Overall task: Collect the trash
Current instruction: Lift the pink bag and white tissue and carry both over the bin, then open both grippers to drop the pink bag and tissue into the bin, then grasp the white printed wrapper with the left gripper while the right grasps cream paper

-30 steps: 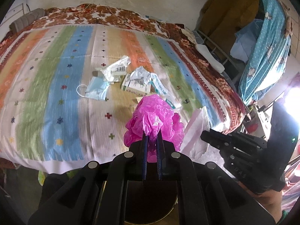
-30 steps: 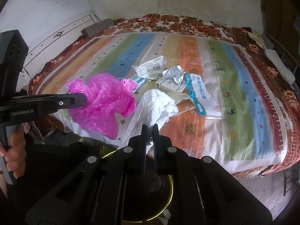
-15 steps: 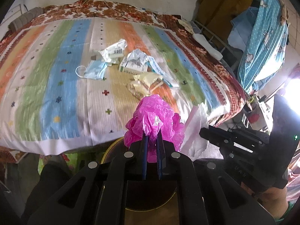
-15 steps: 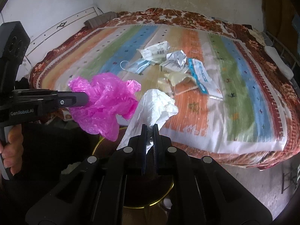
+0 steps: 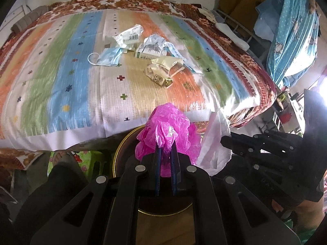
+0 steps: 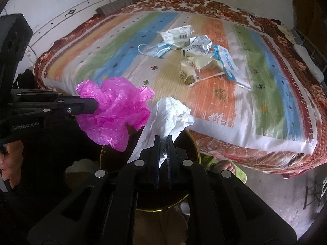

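My left gripper (image 5: 165, 144) is shut on a crumpled pink plastic bag (image 5: 169, 131), also seen in the right wrist view (image 6: 114, 112). My right gripper (image 6: 162, 139) is shut on a crumpled white tissue (image 6: 171, 114), which shows in the left wrist view (image 5: 214, 143). Both hang above a dark round bin with a gold rim (image 5: 122, 149) (image 6: 194, 145) on the floor beside the bed. More trash lies on the striped bedspread (image 5: 61, 81): a blue face mask (image 5: 108, 56), white wrappers (image 5: 128, 36), a small carton (image 5: 149, 53) and a crumpled beige packet (image 5: 161, 73).
The bed edge (image 6: 245, 143) is just beyond the bin. Hanging clothes and a blue cloth (image 5: 294, 24) are at the right. A person's foot in a green sandal (image 6: 226, 167) is near the bin. A white wall (image 6: 51, 4) is on the left.
Both grippers have drawn back from the bed with the pink bag and the tissue. They now hang over the bin, which has come into view below them.
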Tool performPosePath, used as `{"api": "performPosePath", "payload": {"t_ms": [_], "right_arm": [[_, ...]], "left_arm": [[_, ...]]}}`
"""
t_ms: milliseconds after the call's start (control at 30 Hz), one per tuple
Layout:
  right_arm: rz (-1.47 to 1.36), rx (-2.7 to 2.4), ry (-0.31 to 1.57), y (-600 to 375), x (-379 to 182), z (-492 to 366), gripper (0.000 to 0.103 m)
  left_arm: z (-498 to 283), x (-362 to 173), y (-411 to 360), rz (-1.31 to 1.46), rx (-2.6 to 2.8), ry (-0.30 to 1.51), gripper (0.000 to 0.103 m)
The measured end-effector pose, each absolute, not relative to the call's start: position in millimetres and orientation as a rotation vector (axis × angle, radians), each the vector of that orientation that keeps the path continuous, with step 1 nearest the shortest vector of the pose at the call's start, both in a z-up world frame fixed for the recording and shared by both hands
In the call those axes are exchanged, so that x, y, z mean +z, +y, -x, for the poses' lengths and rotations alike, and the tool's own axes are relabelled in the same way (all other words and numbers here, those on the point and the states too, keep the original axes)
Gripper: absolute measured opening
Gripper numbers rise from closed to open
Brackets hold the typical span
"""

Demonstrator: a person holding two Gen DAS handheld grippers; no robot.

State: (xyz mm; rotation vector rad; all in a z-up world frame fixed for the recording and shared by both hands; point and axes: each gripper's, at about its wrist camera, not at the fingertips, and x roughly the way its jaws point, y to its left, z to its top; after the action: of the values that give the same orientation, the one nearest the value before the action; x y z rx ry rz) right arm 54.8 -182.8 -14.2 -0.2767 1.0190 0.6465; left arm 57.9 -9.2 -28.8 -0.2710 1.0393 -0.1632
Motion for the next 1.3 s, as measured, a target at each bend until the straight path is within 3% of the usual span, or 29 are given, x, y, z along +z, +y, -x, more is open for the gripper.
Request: {"api": "performPosePath", "payload": {"t_ms": [67, 100, 133, 167, 433, 667, 800, 1000, 1300], "right_arm": [[0.28, 0.639, 1.044, -182, -18, -56, 0.01], [0.275, 0.635, 1.055, -182, -20, -57, 0.019], [0.268, 0.632, 1.068, -183, -21, -58, 0.032], [0.258, 0.629, 1.079, -184, -22, -59, 0.037], [0.243, 0.628, 1.082, -183, -22, -62, 0.045], [0.202, 0.648, 1.084, -183, -17, -69, 0.055], [0.187, 0.654, 1.07, -182, -11, -76, 0.066], [0.178, 0.649, 1.049, -182, -2, -94, 0.069], [0.133, 0.669, 1.049, -182, 7, -111, 0.083]], "left_arm": [[-58, -30, -9, 0.282, -0.163, 1.04, 0.016], [-59, -30, -8, 0.292, -0.165, 1.041, 0.03], [-59, -31, -7, 0.301, -0.168, 1.042, 0.037], [-59, -30, -6, 0.303, -0.167, 1.039, 0.042], [-62, -29, 0, 0.329, -0.144, 1.032, 0.046], [-70, -24, 15, 0.367, -0.107, 1.02, 0.056], [-76, -19, 24, 0.359, -0.068, 1.012, 0.064], [-95, -9, 37, 0.303, -0.007, 0.995, 0.072], [-117, -8, 46, 0.302, 0.035, 1.01, 0.082]]}}
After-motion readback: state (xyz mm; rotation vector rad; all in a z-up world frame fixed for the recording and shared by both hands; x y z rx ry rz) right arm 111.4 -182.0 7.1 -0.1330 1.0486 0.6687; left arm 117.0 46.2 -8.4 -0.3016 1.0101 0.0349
